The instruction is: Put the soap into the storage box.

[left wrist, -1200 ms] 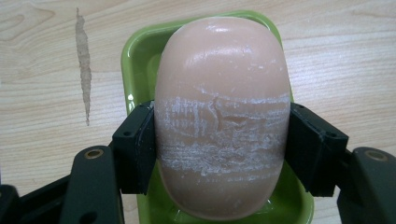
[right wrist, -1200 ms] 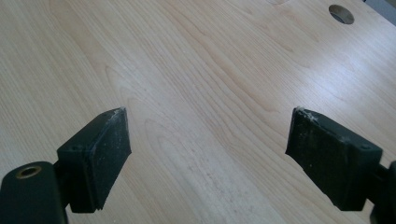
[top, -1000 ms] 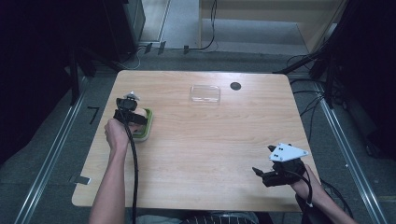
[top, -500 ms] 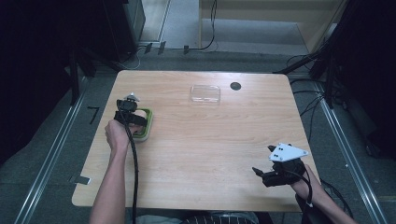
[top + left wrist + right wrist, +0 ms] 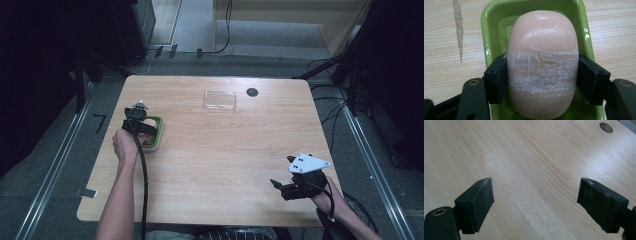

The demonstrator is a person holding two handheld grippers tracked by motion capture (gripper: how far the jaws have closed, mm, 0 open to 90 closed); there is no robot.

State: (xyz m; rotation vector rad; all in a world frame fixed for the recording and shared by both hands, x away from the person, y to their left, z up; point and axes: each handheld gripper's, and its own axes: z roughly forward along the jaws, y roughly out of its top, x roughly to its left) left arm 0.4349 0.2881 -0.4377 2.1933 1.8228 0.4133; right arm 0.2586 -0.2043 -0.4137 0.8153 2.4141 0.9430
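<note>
Nothing moved since the earlier frame: both hands steady. Left tongs point(image 5: 541, 82) clamped across soap point(image 5: 541, 62), which sits in green dish point(image 5: 491, 30). Right tongs point(image 5: 534, 205) wide open, empty, far from dish. Lift straight up; slippery bar, firm grip.

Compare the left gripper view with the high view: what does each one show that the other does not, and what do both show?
Left gripper view: white scrape marks across the soap bar, with both jaws pressed against its sides. High view: the clear lid, the dark hole, and the right gripper with open jaws above the table. Both: the green dish and the wooden tabletop.
</note>
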